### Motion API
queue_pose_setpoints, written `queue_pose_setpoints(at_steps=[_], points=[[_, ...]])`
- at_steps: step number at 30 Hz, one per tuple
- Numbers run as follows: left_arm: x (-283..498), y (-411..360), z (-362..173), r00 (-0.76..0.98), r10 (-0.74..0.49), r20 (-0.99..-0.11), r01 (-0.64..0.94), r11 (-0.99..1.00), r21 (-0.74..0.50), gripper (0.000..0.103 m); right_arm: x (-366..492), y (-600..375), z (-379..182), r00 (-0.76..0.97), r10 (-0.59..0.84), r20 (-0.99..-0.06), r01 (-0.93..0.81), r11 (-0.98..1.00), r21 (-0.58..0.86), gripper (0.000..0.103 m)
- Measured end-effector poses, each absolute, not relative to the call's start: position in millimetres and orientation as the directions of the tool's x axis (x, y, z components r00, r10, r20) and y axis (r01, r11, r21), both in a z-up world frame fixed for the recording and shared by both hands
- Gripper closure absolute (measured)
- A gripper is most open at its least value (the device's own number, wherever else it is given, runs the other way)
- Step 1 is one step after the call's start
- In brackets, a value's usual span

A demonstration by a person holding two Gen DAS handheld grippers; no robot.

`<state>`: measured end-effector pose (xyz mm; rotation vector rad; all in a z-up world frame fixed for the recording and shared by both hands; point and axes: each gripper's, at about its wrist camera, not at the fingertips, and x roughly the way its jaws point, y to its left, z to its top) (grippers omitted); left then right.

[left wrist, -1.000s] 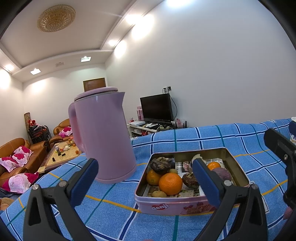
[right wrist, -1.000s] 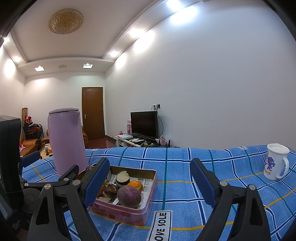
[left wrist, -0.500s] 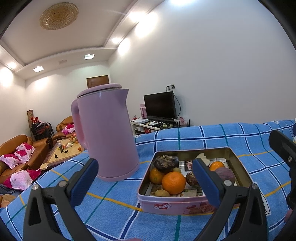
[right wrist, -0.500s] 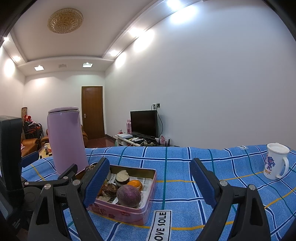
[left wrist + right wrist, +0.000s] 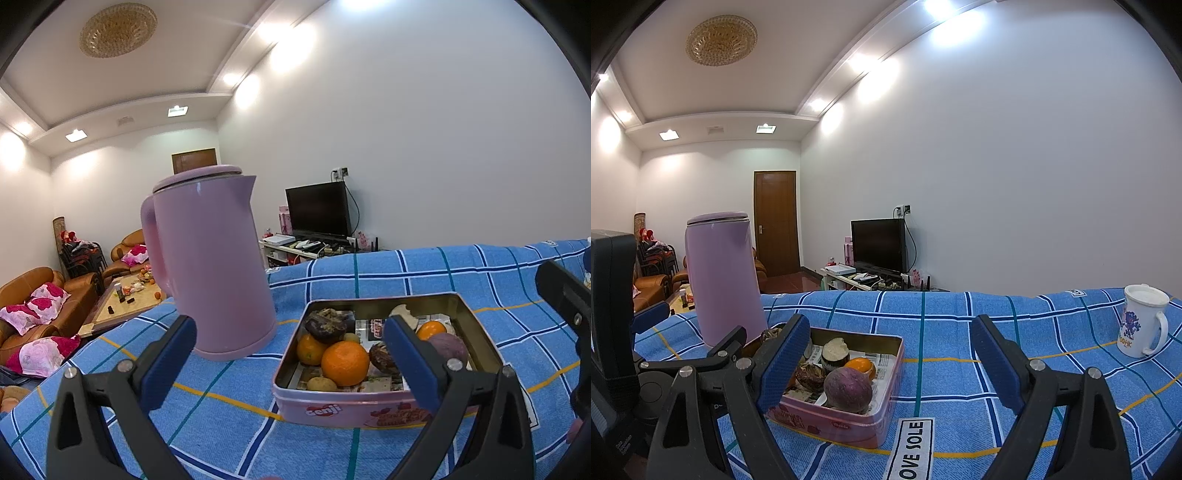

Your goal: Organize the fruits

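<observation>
We hold our left gripper (image 5: pixel 288 354) and right gripper (image 5: pixel 890 354) above the blue checked cloth (image 5: pixel 1015 321), both spread wide and gripping nothing. The fruits, among them an orange (image 5: pixel 345 363), lie in the pink tin (image 5: pixel 332 408) beside the pink kettle (image 5: pixel 207 266).

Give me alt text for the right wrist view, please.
An open pink tin of fruit, a purple one nearest, sits on a blue checked cloth behind the right gripper, jaws wide and empty. A pink kettle stands behind the tin; a white mug stands far right.
</observation>
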<state>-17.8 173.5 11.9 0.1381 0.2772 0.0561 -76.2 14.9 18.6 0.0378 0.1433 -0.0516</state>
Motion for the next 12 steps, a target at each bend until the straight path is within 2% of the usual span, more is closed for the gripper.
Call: queue_pose_setpoints(at_steps=[12], points=[[-16.2, 176.2, 11.8, 0.959, 0.052, -0.278, -0.022, 0.994, 0.111, 0.000, -75.0, 15.6, 17.6, 0.986, -0.049, -0.156, 0.054, 0.998, 0.032, 0.013]])
